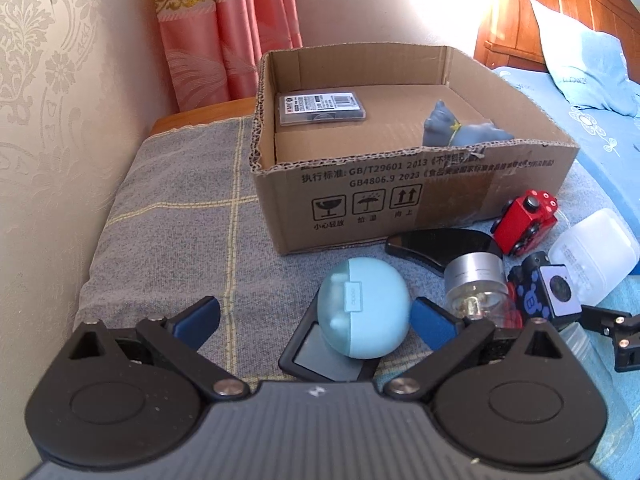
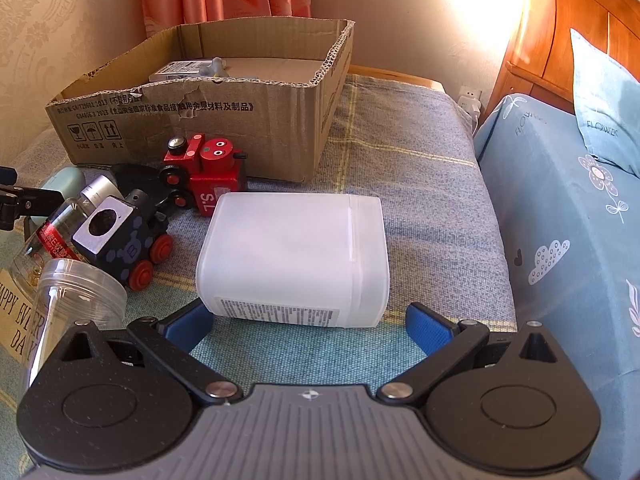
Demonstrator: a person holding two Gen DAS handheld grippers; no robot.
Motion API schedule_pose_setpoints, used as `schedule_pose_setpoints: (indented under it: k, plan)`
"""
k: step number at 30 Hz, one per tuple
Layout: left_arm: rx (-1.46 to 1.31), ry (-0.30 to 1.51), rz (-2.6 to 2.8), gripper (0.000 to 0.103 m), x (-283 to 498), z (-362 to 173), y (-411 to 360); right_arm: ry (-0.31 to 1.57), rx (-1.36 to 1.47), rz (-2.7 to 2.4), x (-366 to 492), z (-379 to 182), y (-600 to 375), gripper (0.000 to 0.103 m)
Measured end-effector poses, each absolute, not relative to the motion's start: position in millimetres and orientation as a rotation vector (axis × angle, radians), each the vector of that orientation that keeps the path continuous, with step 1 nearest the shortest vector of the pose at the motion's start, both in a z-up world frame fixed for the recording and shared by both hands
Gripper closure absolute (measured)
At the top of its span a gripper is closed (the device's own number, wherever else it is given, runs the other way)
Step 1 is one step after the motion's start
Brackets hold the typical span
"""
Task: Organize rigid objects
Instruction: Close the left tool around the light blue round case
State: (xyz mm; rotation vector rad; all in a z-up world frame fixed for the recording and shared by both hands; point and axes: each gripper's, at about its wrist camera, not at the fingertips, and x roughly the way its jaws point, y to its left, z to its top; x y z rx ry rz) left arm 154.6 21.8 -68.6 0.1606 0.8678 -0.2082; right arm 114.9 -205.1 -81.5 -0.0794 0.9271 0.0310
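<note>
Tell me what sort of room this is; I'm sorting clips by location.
Most likely a bedroom: a wooden headboard with a blue pillow on blue floral bedding, plus pink curtains by patterned wallpaper.

Open ground: the grey checked cloth (image 1: 168, 216) lay bare left of the cardboard box (image 1: 400, 184), and again right of it up to the blue bed (image 2: 560, 208). Box interior was mostly free; a flat case (image 1: 322, 109) occupied the back left corner, a blue figurine (image 1: 460, 128) the near right wall. Obstructions in front of the box, crowded close: red toy train (image 2: 204, 172), black toy train (image 2: 128, 244), glass bottle (image 1: 476, 284), black curved piece (image 1: 440, 242), round blue case (image 1: 364, 308), frosted white container (image 2: 296, 256), clear jar (image 2: 76, 296).
</note>
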Motion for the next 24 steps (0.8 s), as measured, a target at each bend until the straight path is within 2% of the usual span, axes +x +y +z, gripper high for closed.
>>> schedule_pose_setpoints:
  k: [2,7,13,19,24]
  plan:
    - [0.175,0.857,-0.222,0.009,151,-69,19,0.922,-0.079,0.033,114,-82,-205,0.0]
    - [0.175,0.861,-0.254,0.03,148,-73,12,0.91,-0.083,0.041,112,-82,-206,0.0]
    - [0.174,0.845,-0.265,0.043,148,-76,7,0.911,-0.088,0.053,113,-82,-207,0.0]
    - [0.155,0.841,-0.263,0.051,150,-77,3,0.908,-0.087,0.054,117,-83,-207,0.0]
    - [0.144,0.841,-0.251,0.051,151,-77,2,0.908,-0.092,0.057,119,-83,-207,0.0]
